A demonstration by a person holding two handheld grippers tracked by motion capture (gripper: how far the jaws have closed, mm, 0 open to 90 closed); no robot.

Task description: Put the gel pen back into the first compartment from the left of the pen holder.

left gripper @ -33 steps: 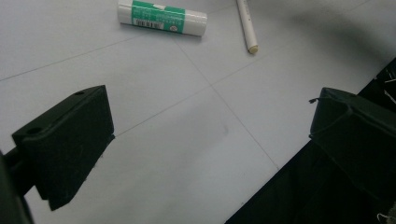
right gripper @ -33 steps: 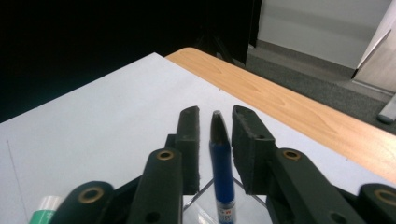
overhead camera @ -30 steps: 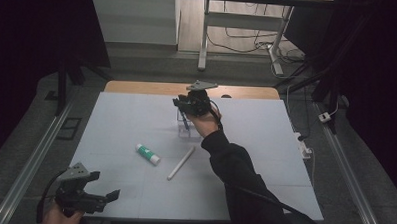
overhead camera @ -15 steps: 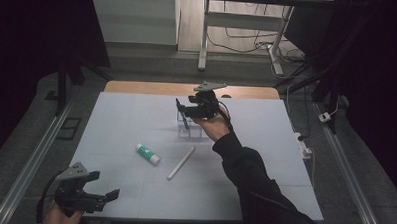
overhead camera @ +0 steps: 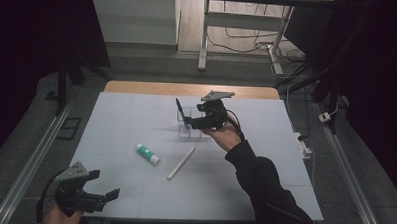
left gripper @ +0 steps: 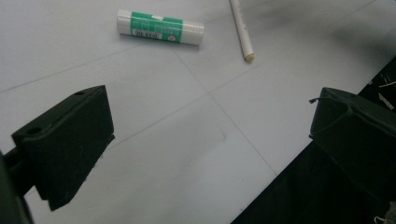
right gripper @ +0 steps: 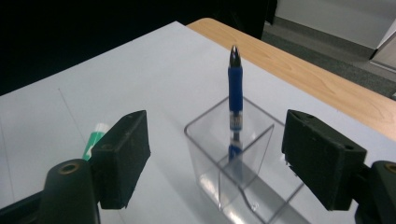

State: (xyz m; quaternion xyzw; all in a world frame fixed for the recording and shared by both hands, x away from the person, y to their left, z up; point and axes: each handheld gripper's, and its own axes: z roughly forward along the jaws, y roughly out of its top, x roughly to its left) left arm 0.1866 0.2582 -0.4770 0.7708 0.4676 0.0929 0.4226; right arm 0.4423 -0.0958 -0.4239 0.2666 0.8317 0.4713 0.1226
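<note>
A blue pen (overhead camera: 181, 112) (right gripper: 235, 88) stands tip up in a clear plastic holder (overhead camera: 190, 131) (right gripper: 233, 163) at the far middle of the white table. My right gripper (overhead camera: 193, 123) (right gripper: 217, 158) hovers just right of the holder, open, its jaws wide on either side of the holder and not touching the pen. A green and white glue stick (overhead camera: 148, 154) (left gripper: 160, 27) (right gripper: 95, 137) and a white stick (overhead camera: 181, 162) (left gripper: 242, 28) lie on the table's middle. My left gripper (overhead camera: 106, 198) (left gripper: 210, 140) is open and empty over the near left corner.
The white table top (overhead camera: 265, 159) ends in a wooden strip (overhead camera: 187, 89) at the far side. Metal rails run along both sides of the table. A cable and plug (overhead camera: 305, 148) lie by the right edge. The floor beyond holds a desk frame (overhead camera: 204, 37).
My right gripper has drawn back to the right and slightly nearer, away from the blue pen, which stays standing in the clear holder. The left gripper has barely moved.
</note>
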